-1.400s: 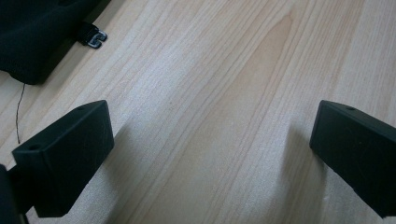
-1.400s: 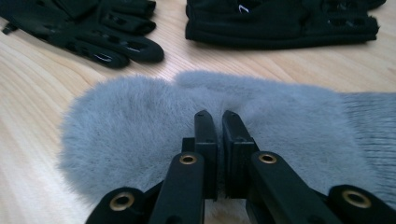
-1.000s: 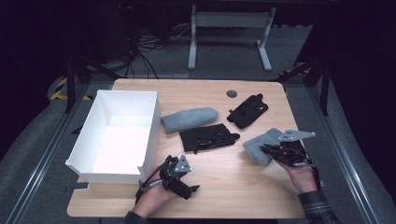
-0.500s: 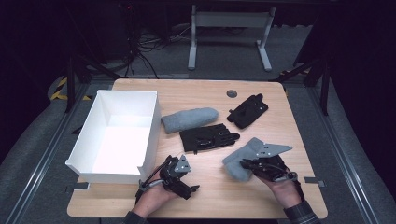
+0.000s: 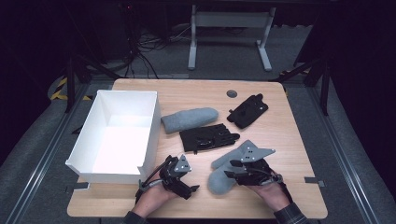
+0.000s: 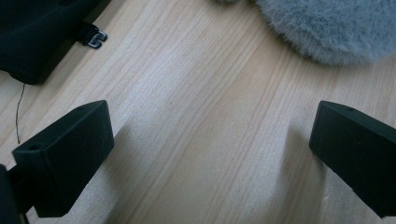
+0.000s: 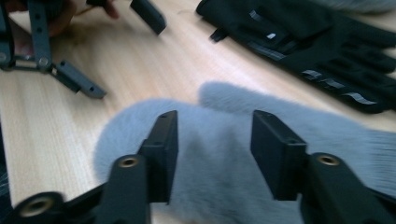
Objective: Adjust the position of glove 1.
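A grey fluffy mitten (image 5: 218,179) lies flat at the front of the wooden table (image 5: 289,140). My right gripper (image 5: 232,169) sits over its cuff end. Its jaws have just been opening and now stand apart above the fur (image 7: 126,135), open, with the pads of the right gripper (image 7: 212,121) not pressing it. To the left, my left gripper (image 5: 180,186) rests open on bare wood, nothing between its fingers (image 6: 70,154). The mitten's edge (image 6: 327,28) shows just beyond the left gripper (image 6: 210,135). The left gripper (image 7: 114,49) is also seen from the right gripper view.
A white open box (image 5: 154,126) stands at the left. A second grey mitten (image 5: 189,119) lies beside it, a black glove (image 5: 210,137) in the middle, another black glove (image 5: 247,110) farther back right. A small dark disc (image 5: 232,93) sits near the far edge.
My right gripper carried the grey mitten leftward and toward the front edge, then opened and let it go onto the table. The left gripper stayed put.
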`<action>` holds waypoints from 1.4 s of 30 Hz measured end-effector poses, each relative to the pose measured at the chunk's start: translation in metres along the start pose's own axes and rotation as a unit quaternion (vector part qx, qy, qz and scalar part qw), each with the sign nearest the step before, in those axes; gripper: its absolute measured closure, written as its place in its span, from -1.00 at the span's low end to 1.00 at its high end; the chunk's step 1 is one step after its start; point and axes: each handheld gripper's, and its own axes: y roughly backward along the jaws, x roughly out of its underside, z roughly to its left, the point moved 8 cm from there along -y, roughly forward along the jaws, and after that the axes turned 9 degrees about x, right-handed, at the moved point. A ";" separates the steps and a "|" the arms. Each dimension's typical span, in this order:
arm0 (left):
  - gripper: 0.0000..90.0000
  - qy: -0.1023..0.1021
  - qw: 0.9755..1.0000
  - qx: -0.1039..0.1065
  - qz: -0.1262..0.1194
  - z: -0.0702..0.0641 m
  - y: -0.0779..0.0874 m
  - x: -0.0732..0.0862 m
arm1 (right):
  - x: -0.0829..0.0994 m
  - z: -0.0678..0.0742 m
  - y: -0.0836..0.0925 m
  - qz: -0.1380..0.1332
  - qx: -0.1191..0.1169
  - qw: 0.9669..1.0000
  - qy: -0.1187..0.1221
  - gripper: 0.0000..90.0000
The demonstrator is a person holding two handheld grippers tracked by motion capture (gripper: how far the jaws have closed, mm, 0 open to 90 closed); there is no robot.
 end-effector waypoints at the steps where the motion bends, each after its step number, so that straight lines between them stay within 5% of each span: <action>1: -0.99 0.000 1.000 -0.001 0.000 0.000 0.000 0.000 | -0.002 -0.005 0.004 -0.006 0.003 1.000 -0.003 0.18; 5: -0.94 0.007 1.000 -0.005 0.003 0.000 0.002 -0.001 | -0.003 -0.029 0.015 -0.018 0.018 1.000 -0.014 0.58; 10: -0.43 0.014 1.000 -0.009 0.001 0.000 0.008 -0.004 | -0.001 -0.067 0.025 -0.025 0.047 0.998 -0.020 1.00; 13: 0.03 0.011 1.000 -0.007 -0.008 -0.002 0.012 -0.007 | 0.003 -0.085 0.024 -0.018 0.061 0.998 -0.023 1.00; 14: 0.03 0.010 1.000 -0.002 -0.011 -0.004 0.014 -0.009 | 0.003 -0.085 0.024 -0.018 0.061 0.998 -0.023 1.00; 17: 0.56 0.012 1.000 0.012 -0.024 -0.012 0.018 -0.016 | 0.009 -0.103 0.025 -0.012 0.068 0.997 -0.032 1.00; 21: 1.00 0.006 0.998 0.043 -0.037 -0.025 0.018 -0.028 | 0.017 -0.125 0.027 -0.007 0.080 0.996 -0.050 1.00; 27: 1.00 -0.003 0.996 0.079 -0.045 -0.048 0.009 -0.045 | 0.029 -0.145 0.023 0.002 0.075 0.995 -0.065 1.00; 34: 1.00 -0.022 0.993 0.109 -0.029 -0.073 -0.011 -0.057 | 0.039 -0.147 0.010 0.025 0.054 0.996 -0.063 1.00; 42: 1.00 -0.018 0.995 0.101 0.002 -0.071 -0.024 -0.052 | 0.044 -0.138 0.004 0.043 0.034 0.997 -0.046 1.00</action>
